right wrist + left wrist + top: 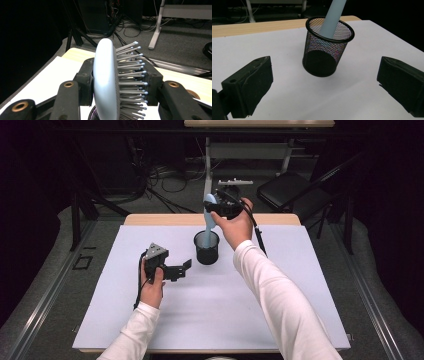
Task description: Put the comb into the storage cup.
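Note:
A light blue hairbrush [210, 215] stands handle-down in a black mesh cup [206, 248] on the white sheet. My right gripper [216, 208] is shut on the brush's head above the cup. In the right gripper view the brush head [106, 82] sits between the jaws, bristles pointing right. My left gripper [186, 267] rests on the sheet just left of the cup, open and holding nothing. The left gripper view has the cup [327, 47] ahead between the wide-apart jaws, with the brush handle [333, 16] leaning inside it.
The white sheet [210, 310] covers a wooden table [165, 219]. Beyond the far edge are a black chair [285, 190], a desk leg [207, 167] and floor cables [165, 177].

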Demonstrator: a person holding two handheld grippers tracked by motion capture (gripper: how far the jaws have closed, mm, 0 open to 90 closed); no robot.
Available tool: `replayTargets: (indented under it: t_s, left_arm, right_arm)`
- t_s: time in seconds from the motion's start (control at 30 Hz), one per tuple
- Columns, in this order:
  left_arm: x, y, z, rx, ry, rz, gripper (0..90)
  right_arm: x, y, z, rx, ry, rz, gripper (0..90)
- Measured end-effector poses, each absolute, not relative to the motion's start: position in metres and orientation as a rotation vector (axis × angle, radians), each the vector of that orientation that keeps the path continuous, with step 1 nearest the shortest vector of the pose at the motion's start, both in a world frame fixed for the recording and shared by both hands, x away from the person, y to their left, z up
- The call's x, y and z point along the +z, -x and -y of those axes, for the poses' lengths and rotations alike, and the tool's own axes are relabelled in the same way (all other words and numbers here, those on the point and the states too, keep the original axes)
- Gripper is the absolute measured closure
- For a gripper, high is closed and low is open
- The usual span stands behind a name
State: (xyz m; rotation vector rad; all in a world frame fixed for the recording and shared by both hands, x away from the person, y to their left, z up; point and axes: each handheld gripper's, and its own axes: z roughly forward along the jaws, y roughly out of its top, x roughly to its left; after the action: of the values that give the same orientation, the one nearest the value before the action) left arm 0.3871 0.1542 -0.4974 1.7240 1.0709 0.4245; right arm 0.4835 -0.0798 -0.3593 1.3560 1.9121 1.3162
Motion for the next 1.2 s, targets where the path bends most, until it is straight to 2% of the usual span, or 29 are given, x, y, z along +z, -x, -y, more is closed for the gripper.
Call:
replayTargets:
  t_s: [1.2]
  left_arm:
    - [-0.498, -0.388, -0.153, 0.423, -1.731, -1.070, 0.5]
  right_arm:
    - [-0.400, -0.483, 0.058, 1.205, -1.278, -1.967, 51.3]
